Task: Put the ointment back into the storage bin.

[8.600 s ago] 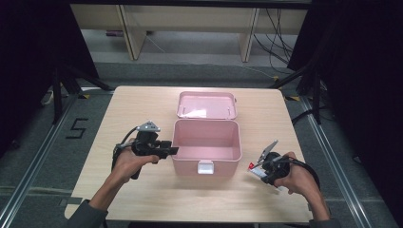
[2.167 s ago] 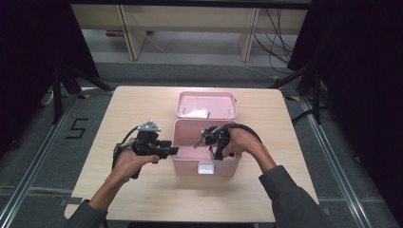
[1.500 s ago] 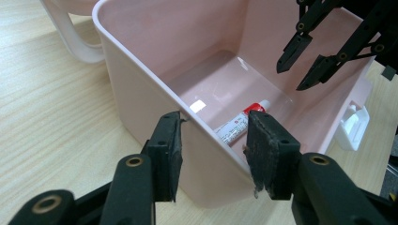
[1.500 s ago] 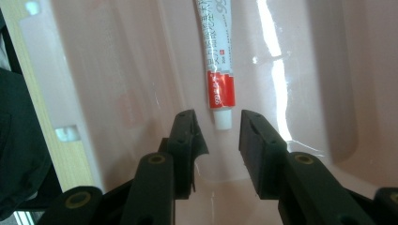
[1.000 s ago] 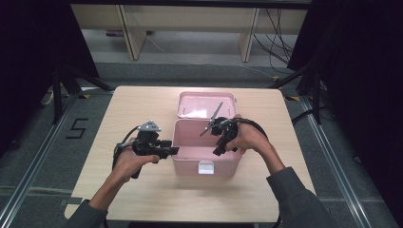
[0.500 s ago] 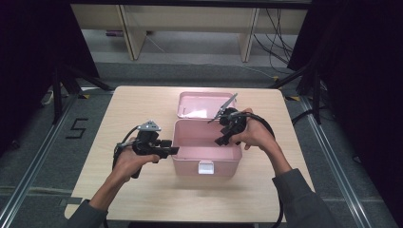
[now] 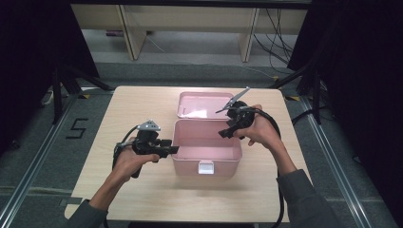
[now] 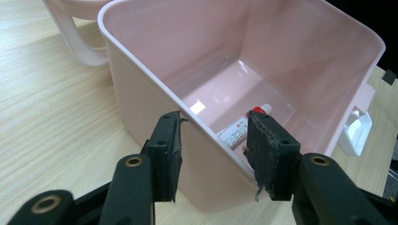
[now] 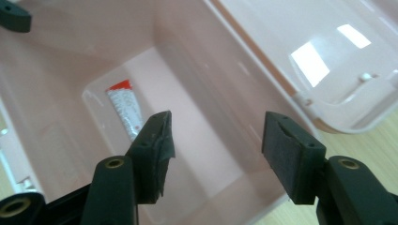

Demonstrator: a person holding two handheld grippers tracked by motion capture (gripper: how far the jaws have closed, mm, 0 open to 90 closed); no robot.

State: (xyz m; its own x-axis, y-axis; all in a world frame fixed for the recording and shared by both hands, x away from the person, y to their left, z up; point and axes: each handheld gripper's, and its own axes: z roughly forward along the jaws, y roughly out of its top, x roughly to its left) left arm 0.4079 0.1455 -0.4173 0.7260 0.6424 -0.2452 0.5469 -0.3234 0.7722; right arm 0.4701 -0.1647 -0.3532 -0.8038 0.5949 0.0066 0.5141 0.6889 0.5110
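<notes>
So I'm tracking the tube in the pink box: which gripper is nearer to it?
Left. The left gripper straddles the box wall right beside the tube; the right gripper hovers open above the far end.

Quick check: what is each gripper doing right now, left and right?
Left gripper: astride the pink box's side wall; grip cannot be told.
Right gripper: open, empty, jaws just been opening above the tube in the box.

Overhead light, table [image 7: 142, 109] evenly lit, surroundings dark; white glare patches on lid [image 9: 309, 61] and box [image 8: 197, 107] floor; near jaws soft-focus, slight edge distortion
</notes>
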